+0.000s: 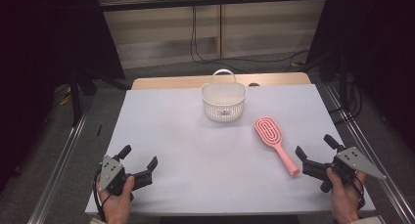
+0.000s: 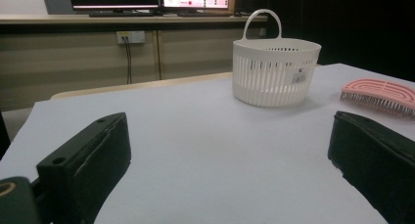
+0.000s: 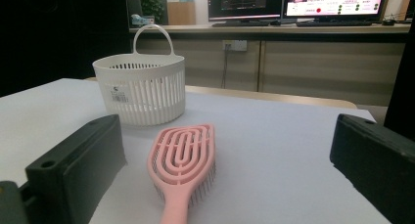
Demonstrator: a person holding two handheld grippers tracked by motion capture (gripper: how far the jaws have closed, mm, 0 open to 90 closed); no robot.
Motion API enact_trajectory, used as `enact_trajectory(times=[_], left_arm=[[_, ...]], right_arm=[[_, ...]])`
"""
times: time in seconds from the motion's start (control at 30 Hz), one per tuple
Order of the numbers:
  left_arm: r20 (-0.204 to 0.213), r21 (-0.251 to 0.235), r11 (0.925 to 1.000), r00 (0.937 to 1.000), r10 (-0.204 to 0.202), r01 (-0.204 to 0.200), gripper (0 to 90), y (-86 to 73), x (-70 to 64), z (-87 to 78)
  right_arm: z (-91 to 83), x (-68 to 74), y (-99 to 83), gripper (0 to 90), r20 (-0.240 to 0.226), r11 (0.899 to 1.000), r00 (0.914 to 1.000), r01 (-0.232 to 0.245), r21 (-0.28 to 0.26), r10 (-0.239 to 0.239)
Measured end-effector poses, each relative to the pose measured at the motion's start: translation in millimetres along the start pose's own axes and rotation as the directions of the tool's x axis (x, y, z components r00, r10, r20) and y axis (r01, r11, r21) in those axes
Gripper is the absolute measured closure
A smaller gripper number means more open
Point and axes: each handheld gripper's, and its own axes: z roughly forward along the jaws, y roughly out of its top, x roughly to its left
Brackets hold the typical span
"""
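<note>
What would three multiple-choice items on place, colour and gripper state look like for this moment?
1. Where does the brush lie?
A. in the basket
B. on the table, near the right gripper
C. between the left gripper's jaws

2. What colour is the basket?
A. white
B. pink
C. black

3. How do both grippers' jaws stand?
A. shut on the brush
B. shut, empty
C. open, empty

Answers: 1 B, it lies flat just ahead of that gripper; 2 A, its slatted wall is white; 3 C, the left gripper and the right show spread jaws with nothing between.

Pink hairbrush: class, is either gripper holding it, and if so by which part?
Neither. The pink hairbrush lies free on the table; the right gripper and left gripper have open, empty jaws.
</note>
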Motion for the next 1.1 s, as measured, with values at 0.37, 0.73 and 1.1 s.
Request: enact_trajectory(times=[0.37, 0.73, 1.1], left_arm=[[0.006, 0.018, 0.9998, 0.9999, -0.009, 0.009, 3.2, 0.4, 3.4, 3.8], [0.016, 0.007, 0.9998, 0.9997, -0.019, 0.019, 1.1, -0.8, 3.4, 2.6], [0.01, -0.009, 0.9996, 0.9996, -0.027, 0.027, 0.8, -0.6, 2.9, 0.4]], right_arm=[[0.8, -0.5, -0.7, 0.0, -0.017, 1.0, 0.9998, 0.007, 0.009, -0.007], [1.9, 0.5, 0.4, 0.0, -0.014, 0.999, 0.9993, 0.034, 0.001, -0.034], [11.3, 3.0, 8.4, 0.0, -0.04, 0.998, 0.9975, 0.058, -0.012, -0.059]])
